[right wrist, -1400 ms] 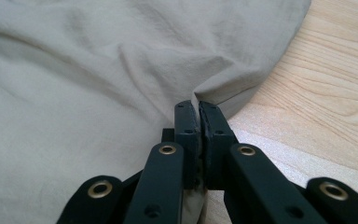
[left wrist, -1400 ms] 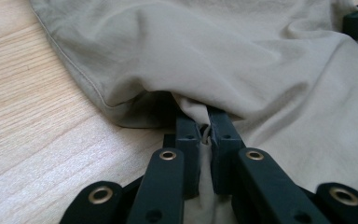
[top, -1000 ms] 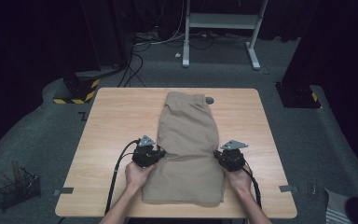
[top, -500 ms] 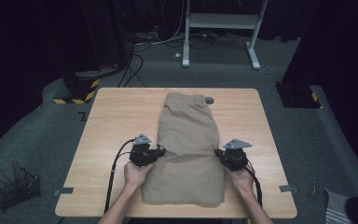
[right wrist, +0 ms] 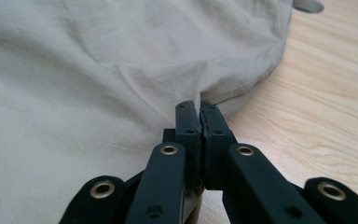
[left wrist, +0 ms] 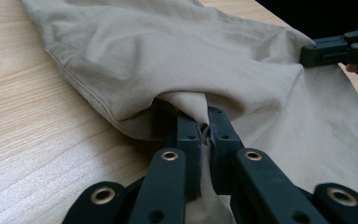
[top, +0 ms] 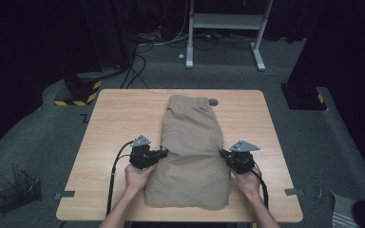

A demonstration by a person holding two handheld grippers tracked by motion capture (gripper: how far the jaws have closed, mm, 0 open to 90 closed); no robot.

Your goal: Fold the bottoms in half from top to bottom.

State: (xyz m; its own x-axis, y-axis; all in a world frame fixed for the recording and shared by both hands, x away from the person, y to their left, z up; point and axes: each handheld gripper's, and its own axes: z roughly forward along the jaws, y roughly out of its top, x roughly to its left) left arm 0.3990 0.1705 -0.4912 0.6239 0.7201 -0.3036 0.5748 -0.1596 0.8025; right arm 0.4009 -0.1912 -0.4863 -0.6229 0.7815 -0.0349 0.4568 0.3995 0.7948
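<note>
A pair of tan shorts (top: 193, 149) lies flat along the middle of a light wooden table (top: 114, 118), folded lengthwise, waistband at the far end. The left hand-held gripper (top: 163, 153) has its jaws closed tight on a pinch of fabric at the shorts' left edge; the right hand-held gripper (top: 223, 154) is likewise clamped on the right edge, directly across, so the cloth spans between the two. In the left gripper view the pinch (left wrist: 200, 112) is a small bunched tuck, and in the right gripper view the bite (right wrist: 196, 100) looks thinner still. The likely trouble is slippage: a lift or fold from here could pull the shallow tuck out of either pair of jaws, more probably the right, and drop that side. An uneven pull could also drag only the top layer and leave the layers beneath skewed on the table. How many layers each pinch takes in cannot be made out, because the fabric hides the jaw tips. A small dark round thing (top: 213, 102) sits on the table beyond the right hand-held gripper, touching or just beside the waistband; what it is stays unclear. The near hem of the shorts lies between the person's forearms.
</note>
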